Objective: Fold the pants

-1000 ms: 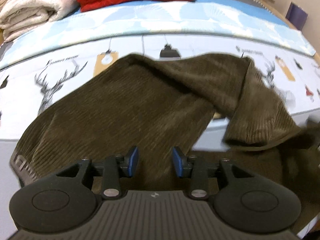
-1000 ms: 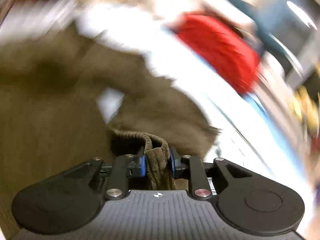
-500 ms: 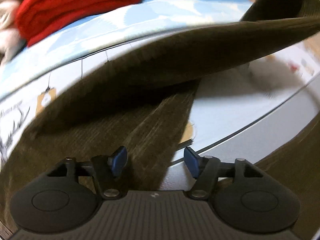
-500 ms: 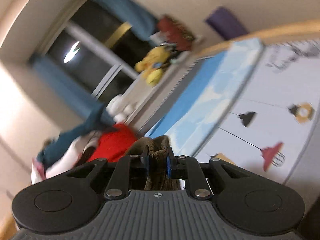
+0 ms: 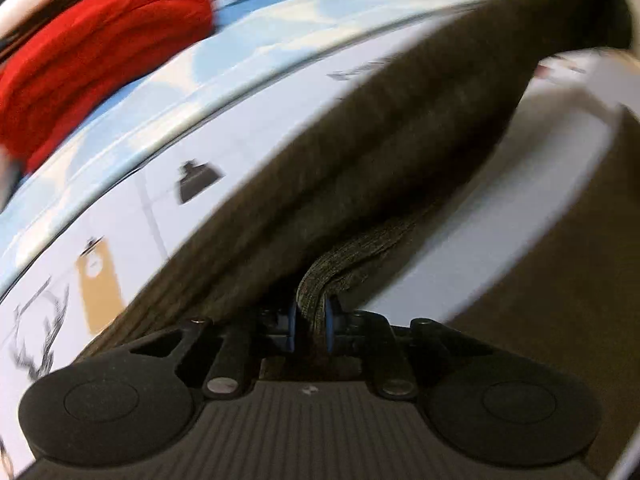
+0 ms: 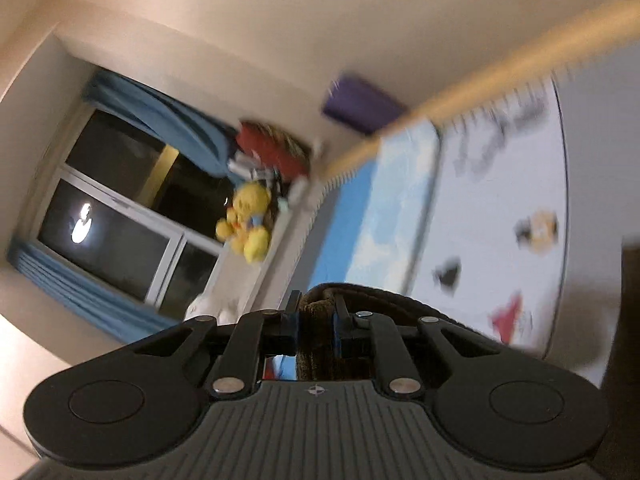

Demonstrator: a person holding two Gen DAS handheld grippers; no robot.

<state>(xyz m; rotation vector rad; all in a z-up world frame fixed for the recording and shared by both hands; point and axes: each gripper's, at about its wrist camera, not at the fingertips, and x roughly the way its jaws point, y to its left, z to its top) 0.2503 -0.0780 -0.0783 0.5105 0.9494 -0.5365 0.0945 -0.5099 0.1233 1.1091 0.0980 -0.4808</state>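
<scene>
Dark olive corduroy pants (image 5: 400, 128) lie on the printed bed sheet, with one part lifted and stretched up toward the upper right of the left wrist view. My left gripper (image 5: 311, 312) points down at the bed; its jaws are closing, and the blue pads pinch a bunched fold of the pants. My right gripper (image 6: 316, 312) is raised and rolled, facing the room, shut on a thick fold of the pants (image 6: 400, 304). That fabric drapes off to the right behind the fingers. The rest of the garment is out of the right wrist view.
A folded red blanket (image 5: 92, 60) lies at the far side of the bed on a light blue cover (image 5: 280, 32). The white sheet (image 5: 120, 240) carries deer and tag prints. A window (image 6: 120, 220), a yellow plush toy (image 6: 248, 228) and the wooden bed edge (image 6: 480, 76) appear in the right view.
My left gripper opened wide, then came together on a fold of the pants. My right gripper rose and rolled with its fold, swinging from the bed toward the window and pulling the fabric taut.
</scene>
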